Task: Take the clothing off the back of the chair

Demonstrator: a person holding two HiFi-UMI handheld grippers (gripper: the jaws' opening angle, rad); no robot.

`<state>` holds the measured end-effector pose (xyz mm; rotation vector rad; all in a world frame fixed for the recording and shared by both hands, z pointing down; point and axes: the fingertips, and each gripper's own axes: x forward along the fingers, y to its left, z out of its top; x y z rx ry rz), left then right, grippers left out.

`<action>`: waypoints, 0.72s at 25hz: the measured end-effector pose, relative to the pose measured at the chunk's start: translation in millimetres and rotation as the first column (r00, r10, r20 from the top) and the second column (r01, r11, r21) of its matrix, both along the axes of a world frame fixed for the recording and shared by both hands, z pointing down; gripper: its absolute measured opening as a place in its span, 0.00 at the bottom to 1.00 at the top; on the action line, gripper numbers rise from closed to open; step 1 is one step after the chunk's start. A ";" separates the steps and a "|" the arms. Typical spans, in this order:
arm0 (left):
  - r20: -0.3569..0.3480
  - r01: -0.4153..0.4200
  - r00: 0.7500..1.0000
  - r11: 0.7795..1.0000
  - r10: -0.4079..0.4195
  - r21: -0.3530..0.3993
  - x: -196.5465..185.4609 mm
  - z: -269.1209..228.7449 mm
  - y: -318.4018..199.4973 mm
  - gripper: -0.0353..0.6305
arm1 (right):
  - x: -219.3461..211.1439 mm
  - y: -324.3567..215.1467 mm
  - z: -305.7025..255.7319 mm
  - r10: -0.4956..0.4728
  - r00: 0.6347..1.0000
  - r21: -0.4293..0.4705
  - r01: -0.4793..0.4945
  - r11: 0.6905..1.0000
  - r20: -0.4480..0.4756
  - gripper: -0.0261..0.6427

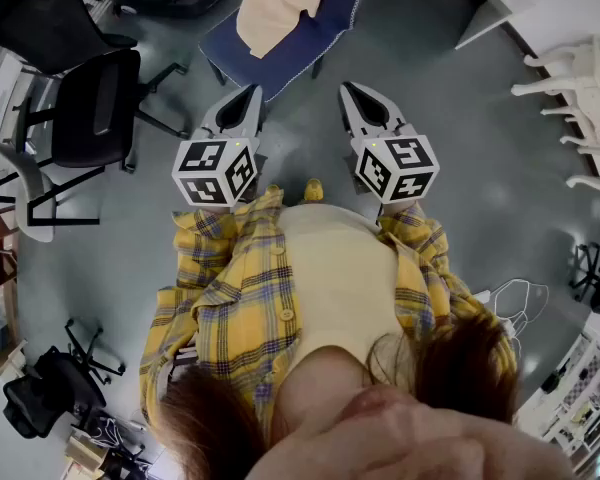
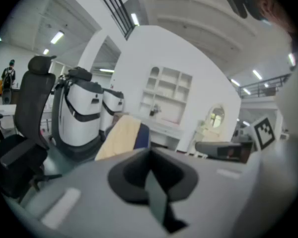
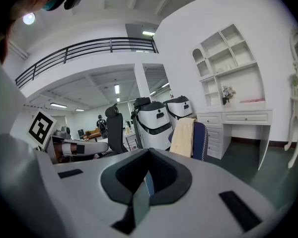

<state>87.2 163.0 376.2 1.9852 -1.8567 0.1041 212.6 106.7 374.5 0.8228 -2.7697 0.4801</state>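
A cream garment (image 1: 280, 8) hangs over the back of a blue chair (image 1: 325, 30) at the top of the head view, a stretch of floor away from me. Both grippers are held side by side in front of my body, pointing toward it and apart from it. My left gripper (image 1: 250, 93) has its jaws together with nothing between them, and so does my right gripper (image 1: 352, 90). The left gripper view shows the garment (image 2: 120, 138) on the chair (image 2: 143, 135) beyond the shut jaws (image 2: 150, 155). In the right gripper view the garment (image 3: 183, 137) and chair (image 3: 200, 140) stand past the jaws (image 3: 148, 155).
Black office chairs (image 1: 90, 108) stand to the left. Two white pod-shaped machines (image 3: 156, 123) are behind the blue chair. A white cabinet desk (image 3: 243, 118) runs along the curved wall at right, and white furniture (image 1: 580, 98) lines the right side. A person (image 3: 101, 123) stands far off.
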 end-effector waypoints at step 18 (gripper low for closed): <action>-0.045 -0.058 0.997 0.998 0.058 0.013 13.8 3.0 -55.3 0.06 | 0.4 -47.2 13.6 -0.006 1.000 -0.028 0.006 1.000 0.014 0.06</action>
